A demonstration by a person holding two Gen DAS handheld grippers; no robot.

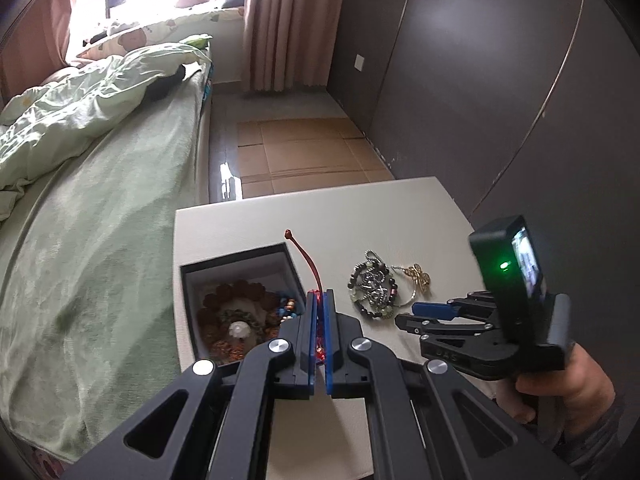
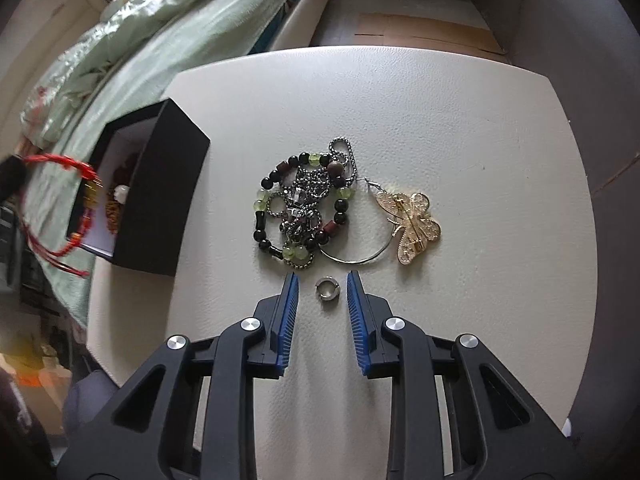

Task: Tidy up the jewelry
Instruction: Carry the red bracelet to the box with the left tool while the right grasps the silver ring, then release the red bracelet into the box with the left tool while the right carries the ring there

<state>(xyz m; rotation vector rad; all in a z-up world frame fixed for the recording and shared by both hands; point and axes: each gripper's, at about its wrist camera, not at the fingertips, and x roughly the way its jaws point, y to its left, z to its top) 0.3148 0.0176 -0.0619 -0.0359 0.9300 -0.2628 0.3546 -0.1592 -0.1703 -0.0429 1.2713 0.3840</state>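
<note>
My left gripper (image 1: 319,294) is shut on a red cord bracelet (image 1: 308,258), held up beside the open black box (image 1: 240,254); the cord's knotted end sticks up past the fingertips. In the right wrist view the same red bracelet (image 2: 76,184) hangs over the black box (image 2: 160,200). My right gripper (image 2: 322,275) points down at the white table (image 2: 440,120), open, with a small silver ring (image 2: 327,289) lying between its blue pads, apart from both. Just beyond lie a tangle of beaded bracelet and metal chain (image 2: 300,208), a thin hoop (image 2: 356,258) and a gold butterfly brooch (image 2: 414,220).
The box holds brown bead strands and a white piece (image 1: 240,330). A bed with green bedding (image 1: 100,160) runs along the table's left side. A dark wall (image 1: 500,80) is on the right, with brown floor (image 1: 304,152) past the table's far edge. A hand (image 1: 560,384) holds the right gripper (image 1: 408,314).
</note>
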